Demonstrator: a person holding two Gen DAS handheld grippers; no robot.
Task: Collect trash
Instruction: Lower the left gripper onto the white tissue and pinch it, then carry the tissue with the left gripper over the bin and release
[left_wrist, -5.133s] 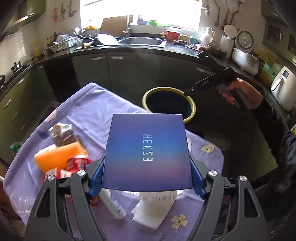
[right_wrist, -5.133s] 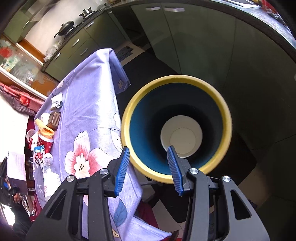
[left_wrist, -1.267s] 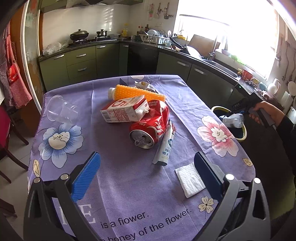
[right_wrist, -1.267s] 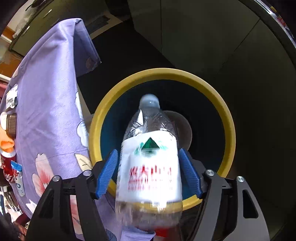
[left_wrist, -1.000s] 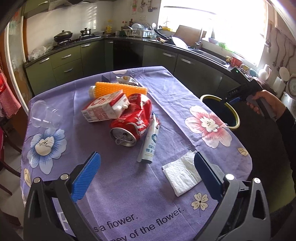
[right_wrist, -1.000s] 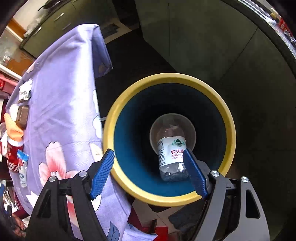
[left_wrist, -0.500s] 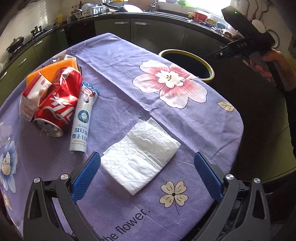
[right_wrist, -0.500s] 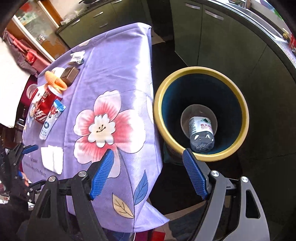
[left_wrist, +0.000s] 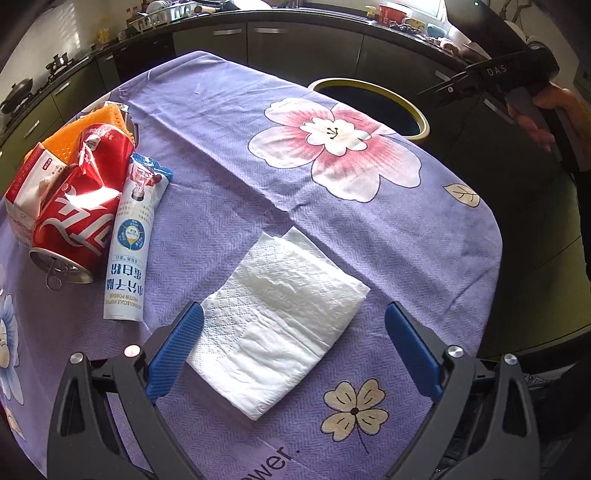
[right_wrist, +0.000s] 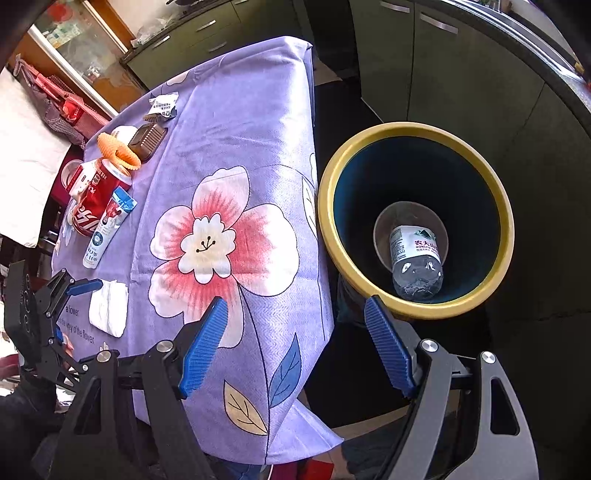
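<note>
A table (left_wrist: 229, 122) draped in a purple cloth printed with large pink-and-white flowers filled most of both wrist views, with dark green kitchen cabinets (left_wrist: 306, 44) behind it. Just beside the table's edge stood a yellow-rimmed bin (right_wrist: 506, 236) with a dark blue interior, and a clear water bottle (right_wrist: 415, 258) with a white label lay at its bottom, base toward the camera.

The left tongs (left_wrist: 293, 354) hung low over the near end of the table with both blue pads spread wide and nothing between them, a folded white paper napkin (left_wrist: 280, 321) lying flat on the cloth in the gap. The right tongs (right_wrist: 295, 347), also spread wide and empty, hovered above the table's corner, one pad over the cloth and the other over the bin's rim.

Toward the far left of the table sat a small heap of litter: a dented red soda can (left_wrist: 79, 210) on its side, a white and red carton (left_wrist: 27, 188) touching it, an orange mesh sleeve (left_wrist: 88, 125) behind, and a white and blue sachet (left_wrist: 131, 243) lying against the can. A brown ridged tray (right_wrist: 147, 142) and a torn white wrapper (right_wrist: 162, 105) lay farther along the cloth.
</note>
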